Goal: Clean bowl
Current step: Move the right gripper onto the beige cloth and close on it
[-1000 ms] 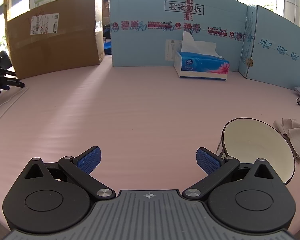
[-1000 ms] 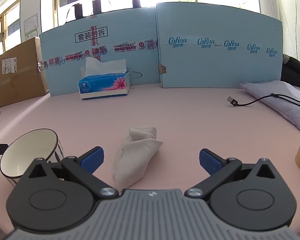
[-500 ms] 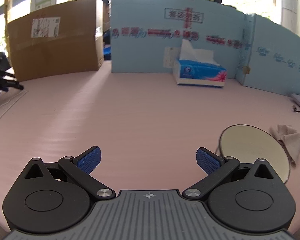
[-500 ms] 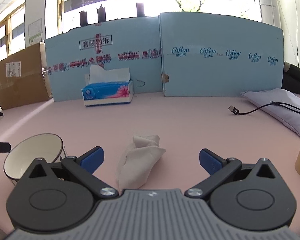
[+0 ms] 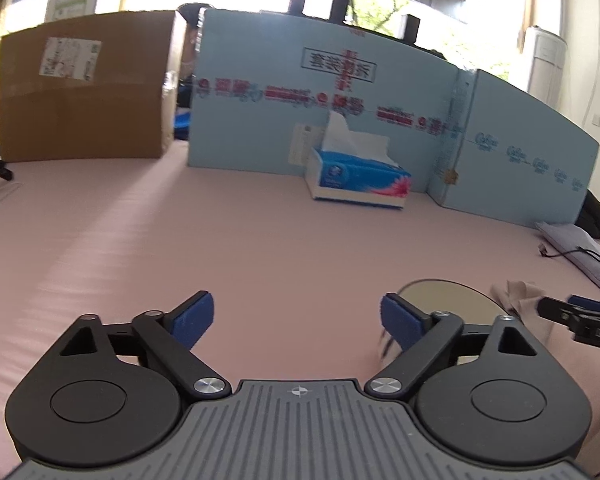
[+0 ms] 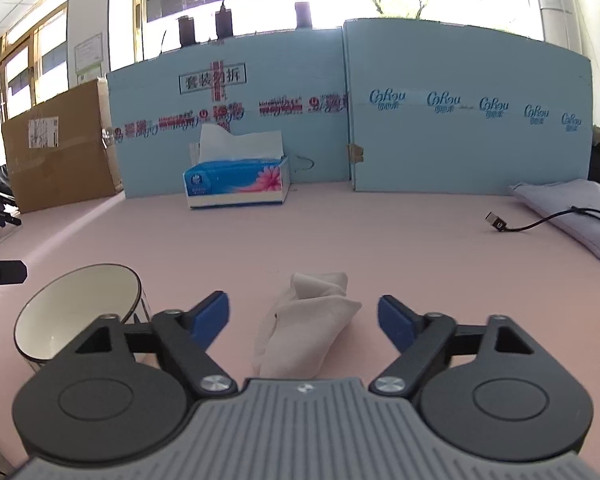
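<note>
The right tongs [image 6: 302,316] are closing with the cloth [image 6: 306,330] lying between the blue pads, not yet pinched; I'd centre them on its bulk before lifting. The left tongs [image 5: 296,320] are closing on nothing. The bowl [image 6: 80,312], left of the cloth on the desk [image 6: 340,236], looks empty. The tissue box [image 6: 236,182] beyond holds tissues.

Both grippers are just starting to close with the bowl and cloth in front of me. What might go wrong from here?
1. The left gripper is closing on bare table; the bowl sits off to its right, beyond the fingers, so it may shut on nothing or nudge the rim.
2. The right gripper is closing with the cloth lying between its fingers, untouched; a pinch may catch only a loose fold.
3. Both grippers sit close by the bowl and could collide.
</note>
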Demonstrator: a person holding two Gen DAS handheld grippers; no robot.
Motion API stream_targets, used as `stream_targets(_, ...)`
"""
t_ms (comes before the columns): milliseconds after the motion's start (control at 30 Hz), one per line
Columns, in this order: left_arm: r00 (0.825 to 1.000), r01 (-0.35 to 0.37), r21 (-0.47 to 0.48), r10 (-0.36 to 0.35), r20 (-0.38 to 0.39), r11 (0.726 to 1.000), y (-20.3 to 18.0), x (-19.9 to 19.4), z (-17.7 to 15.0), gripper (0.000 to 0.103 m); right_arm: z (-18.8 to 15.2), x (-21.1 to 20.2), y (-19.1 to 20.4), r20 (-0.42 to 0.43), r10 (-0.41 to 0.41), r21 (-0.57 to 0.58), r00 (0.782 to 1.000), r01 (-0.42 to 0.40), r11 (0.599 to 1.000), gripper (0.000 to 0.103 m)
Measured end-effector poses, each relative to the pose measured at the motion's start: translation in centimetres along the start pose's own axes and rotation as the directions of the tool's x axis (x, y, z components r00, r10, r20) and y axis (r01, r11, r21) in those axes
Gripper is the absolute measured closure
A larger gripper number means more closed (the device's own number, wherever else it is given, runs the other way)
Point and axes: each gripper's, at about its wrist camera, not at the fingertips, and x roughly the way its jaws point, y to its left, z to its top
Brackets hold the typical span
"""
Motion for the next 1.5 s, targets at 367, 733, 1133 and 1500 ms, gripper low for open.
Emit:
stream_targets(367,0.996,0.074,0.0,-0.074,-0.052,0.997,-0.1,1.5,-0.1,0.035,0.1,1.7,-0.7,-0.046,-0.017,0.013,0.999,0.017,1.0,0.04)
stream_targets(733,0.995,0.086,0.003,-0.086,-0.053,0.996,0.0,1.7,0.2,0.035,0.1,3.4,-0.4,-0.091,-0.019,-0.005,0.996,0.018,1.0,0.089)
stream_targets(1133,0.995,0.098,0.01,-0.098,-0.038,0.995,0.1,1.5,0.3,0.034,2.0,0.9,-0.4,-0.044,0.093,-0.006,0.995,-0.093,0.996,0.093)
stream_targets(1500,0.995,0.099,0.026,-0.099,-0.026,0.995,0.0,1.1,0.4,0.031,0.4,1.2,1.7,-0.12,0.018,-0.185,0.993,-0.04,0.982,0.087)
